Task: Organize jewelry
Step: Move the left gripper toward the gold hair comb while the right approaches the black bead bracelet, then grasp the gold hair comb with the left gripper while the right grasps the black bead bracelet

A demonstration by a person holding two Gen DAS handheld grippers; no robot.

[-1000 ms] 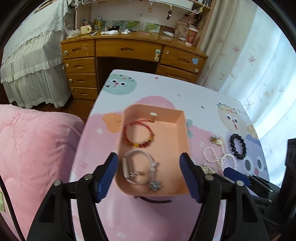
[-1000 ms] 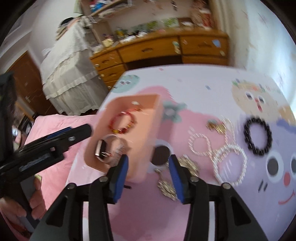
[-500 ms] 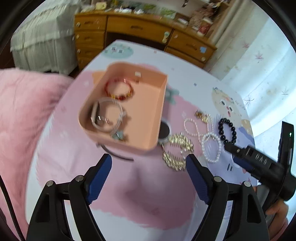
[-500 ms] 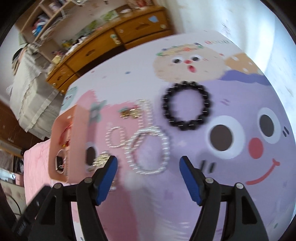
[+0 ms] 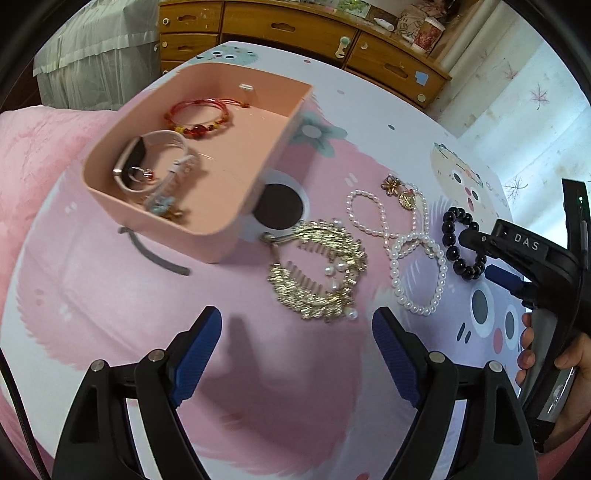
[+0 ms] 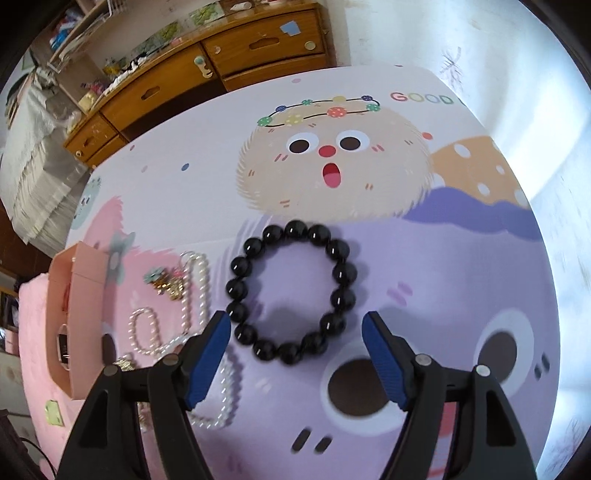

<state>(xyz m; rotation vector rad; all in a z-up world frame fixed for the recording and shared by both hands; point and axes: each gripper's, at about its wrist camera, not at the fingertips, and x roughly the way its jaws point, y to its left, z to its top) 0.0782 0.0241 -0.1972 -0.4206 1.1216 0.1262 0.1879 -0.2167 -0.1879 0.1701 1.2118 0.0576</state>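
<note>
A pink tray at the left of the cartoon-print table holds a red bead bracelet and a white-strapped watch. Right of it lie a gold hair comb, pearl bracelets, gold earrings and a black bead bracelet. My left gripper hangs open just short of the comb, with nothing between its fingers. My right gripper points down at the black bead bracelet. Its jaws are opening and stand either side of the bracelet's near half without touching it.
A wooden desk with drawers stands beyond the table's far edge. Pink bedding borders the left side and a pale curtain the right. A person's hand grips the right tool's handle.
Both grippers have moved right, away from the pink tray, and have sunk while their jaws widened. The left one now faces the gold comb; the right one has reached the black bracelet.
</note>
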